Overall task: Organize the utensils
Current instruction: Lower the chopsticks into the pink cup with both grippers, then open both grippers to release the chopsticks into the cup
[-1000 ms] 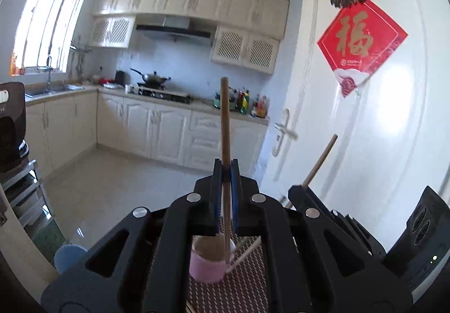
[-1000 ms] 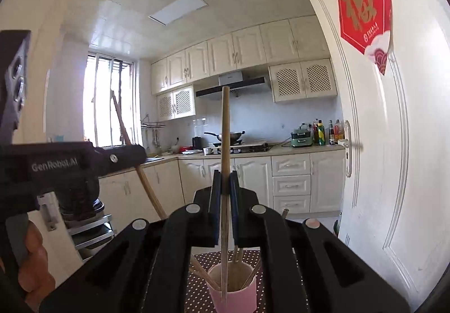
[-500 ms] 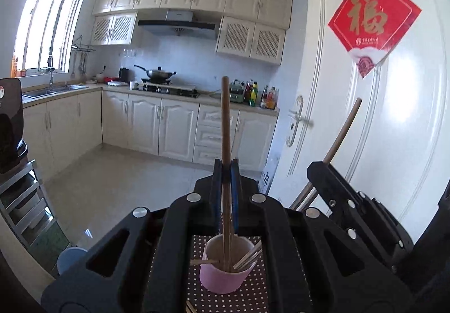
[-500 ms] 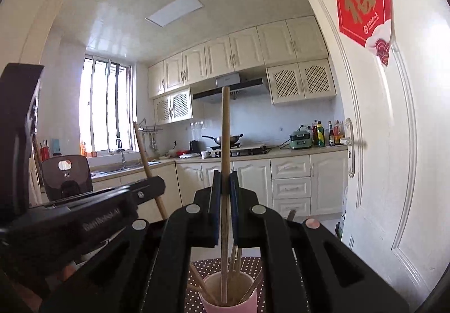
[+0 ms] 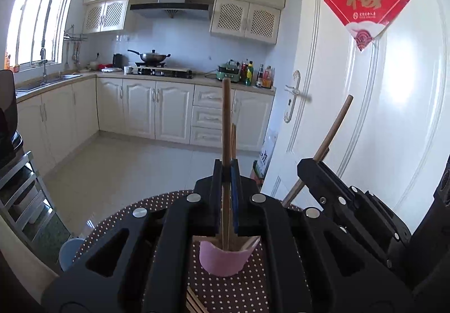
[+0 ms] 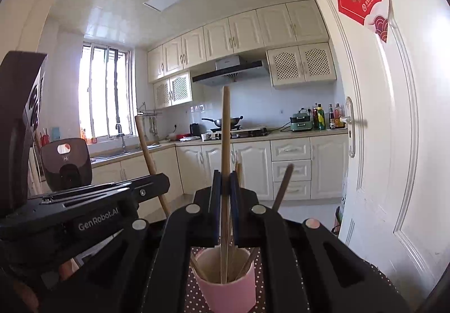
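A pink cup (image 5: 224, 259) stands on the brown dotted tablecloth (image 5: 225, 290) and holds several wooden chopsticks; it also shows in the right wrist view (image 6: 225, 282). My left gripper (image 5: 225, 172) is shut on a wooden chopstick (image 5: 225, 121) held upright, its lower end inside the cup. My right gripper (image 6: 225, 180) is shut on another wooden chopstick (image 6: 225, 138), upright, its lower end down in the cup. Each gripper shows in the other's view, the right one (image 5: 346, 200) and the left one (image 6: 92, 214), close on either side of the cup.
More chopsticks (image 5: 194, 303) lie on the cloth near the front edge. A white door (image 5: 365, 116) stands close on the right. A metal rack (image 5: 19, 200) and a blue bin (image 5: 69, 252) are to the left, below the table.
Both grippers have come lower and closer to the cup, with their chopsticks reaching deeper into it. The right gripper has tilted more upright beside the left one.
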Demonstrator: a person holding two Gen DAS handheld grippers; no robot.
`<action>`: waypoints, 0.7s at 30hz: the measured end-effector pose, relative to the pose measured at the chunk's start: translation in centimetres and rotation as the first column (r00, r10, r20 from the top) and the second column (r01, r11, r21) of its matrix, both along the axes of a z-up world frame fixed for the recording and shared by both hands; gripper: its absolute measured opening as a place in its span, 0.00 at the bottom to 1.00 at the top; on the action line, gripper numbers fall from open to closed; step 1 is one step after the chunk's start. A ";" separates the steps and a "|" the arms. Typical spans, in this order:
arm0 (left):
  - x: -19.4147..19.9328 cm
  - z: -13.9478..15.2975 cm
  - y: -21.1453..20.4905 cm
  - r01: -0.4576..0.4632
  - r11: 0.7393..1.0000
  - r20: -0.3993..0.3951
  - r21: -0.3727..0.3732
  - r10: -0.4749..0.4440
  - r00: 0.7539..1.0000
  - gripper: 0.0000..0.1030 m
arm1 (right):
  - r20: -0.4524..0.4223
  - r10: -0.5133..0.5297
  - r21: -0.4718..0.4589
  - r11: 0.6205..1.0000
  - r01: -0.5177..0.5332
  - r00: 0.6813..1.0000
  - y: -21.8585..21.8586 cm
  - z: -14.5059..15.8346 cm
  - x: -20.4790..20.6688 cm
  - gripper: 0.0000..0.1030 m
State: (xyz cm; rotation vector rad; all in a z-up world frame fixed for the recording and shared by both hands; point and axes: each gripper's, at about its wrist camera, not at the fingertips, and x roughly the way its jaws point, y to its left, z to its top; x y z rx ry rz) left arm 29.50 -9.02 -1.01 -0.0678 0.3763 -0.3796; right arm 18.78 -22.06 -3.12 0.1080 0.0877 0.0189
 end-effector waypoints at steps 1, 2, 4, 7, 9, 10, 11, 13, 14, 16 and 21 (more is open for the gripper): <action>-0.1 -0.1 0.0 -0.006 1.000 0.000 0.006 0.006 1.000 0.07 | -0.009 0.003 0.002 1.000 -0.003 1.000 0.0 -0.1 0.1 0.05; -0.2 -0.1 0.1 -0.009 1.000 -0.001 0.007 0.009 1.000 0.07 | -0.015 0.005 0.005 1.000 -0.005 1.000 -0.1 -0.2 0.1 0.05; -0.2 -0.3 0.3 -0.016 1.000 -0.010 0.004 0.016 1.000 0.07 | -0.031 0.007 0.010 1.000 -0.006 0.999 -0.3 -0.4 0.1 0.05; -0.3 -0.3 0.6 -0.022 1.000 -0.027 0.001 0.022 0.999 0.07 | -0.051 0.007 0.019 1.000 -0.006 0.999 -0.4 -0.7 0.2 0.05; -0.4 -0.2 0.8 -0.023 1.000 -0.031 0.002 0.023 0.999 0.07 | -0.062 0.011 0.030 1.000 -0.009 0.998 -0.6 -0.8 0.3 0.05; -0.5 -0.1 0.9 -0.026 1.000 -0.033 0.002 0.026 0.999 0.07 | -0.066 0.010 0.036 0.999 -0.008 0.998 -0.7 -0.8 0.2 0.05; -0.6 0.0 1.0 -0.023 1.000 -0.038 0.004 0.023 0.999 0.07 | -0.071 0.012 0.039 0.999 -0.009 0.997 -0.7 -0.8 0.2 0.05; -0.8 0.0 1.0 -0.026 1.000 -0.045 0.011 0.026 0.999 0.07 | -0.078 0.013 0.044 0.999 -0.010 0.997 -0.8 -0.8 0.2 0.05; -0.9 0.0 1.0 -0.029 0.999 -0.046 0.015 0.029 0.999 0.07 | -0.082 0.014 0.046 0.999 -0.010 0.997 -0.8 -0.8 0.2 0.05; -1.2 0.1 1.2 -0.034 0.999 -0.046 0.021 0.035 0.998 0.07 | -0.089 0.017 0.052 0.999 -0.012 0.996 -0.8 -0.8 0.0 0.05; -1.7 0.1 1.8 -0.054 0.998 -0.067 0.032 0.056 0.996 0.07 | -0.114 0.027 0.054 0.998 -0.021 0.993 -0.6 -0.5 0.2 0.06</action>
